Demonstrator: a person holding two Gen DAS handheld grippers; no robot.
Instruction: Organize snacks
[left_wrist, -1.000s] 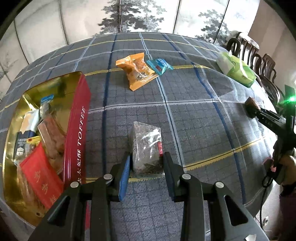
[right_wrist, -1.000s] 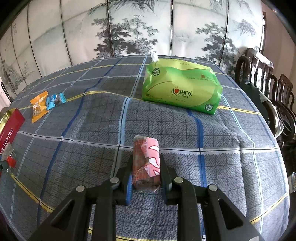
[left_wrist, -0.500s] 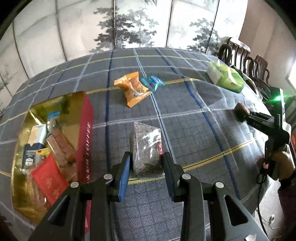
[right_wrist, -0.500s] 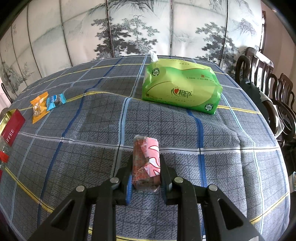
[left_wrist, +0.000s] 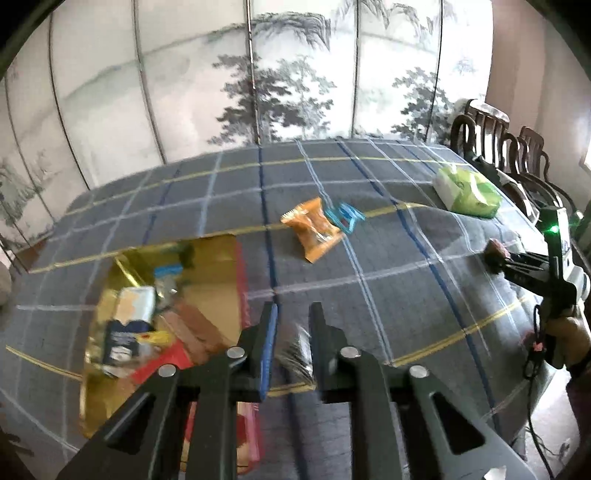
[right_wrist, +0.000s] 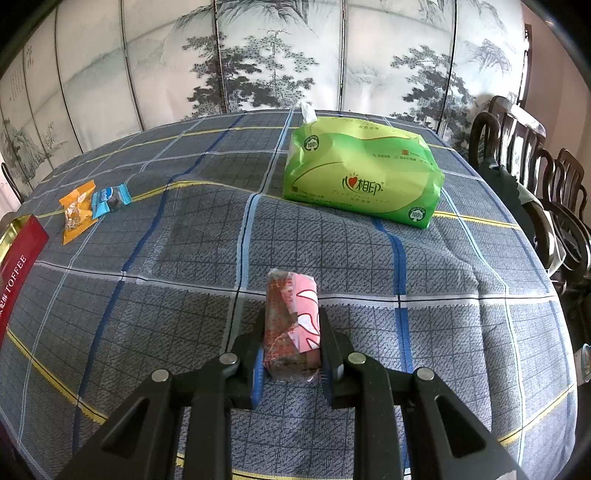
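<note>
My left gripper (left_wrist: 293, 310) is shut on a clear packet of dark snack (left_wrist: 295, 350), blurred and lifted off the checked cloth. Just to its left lies the open gold tin (left_wrist: 210, 266) with a red wall (right_wrist: 14, 277), holding several snacks. Farther back on the cloth lie an orange packet (left_wrist: 314, 229) (right_wrist: 77, 210) and a small blue packet (left_wrist: 345, 216) (right_wrist: 110, 197). My right gripper (right_wrist: 291, 314) is shut on a pink and brown snack bar (right_wrist: 293, 295), low over the cloth. The left wrist view shows that gripper at the right edge (left_wrist: 496, 254), in a person's hand.
A green tissue pack (right_wrist: 362, 181) (left_wrist: 469, 192) lies at the back right of the table. Dark wooden chairs (right_wrist: 535, 177) stand along the right side. A painted folding screen (right_wrist: 277, 55) closes off the far edge.
The left gripper's jaws closed tighter on the clear packet and rose with it, tilting so more of the screen shows. The right gripper and its bar stayed still.
</note>
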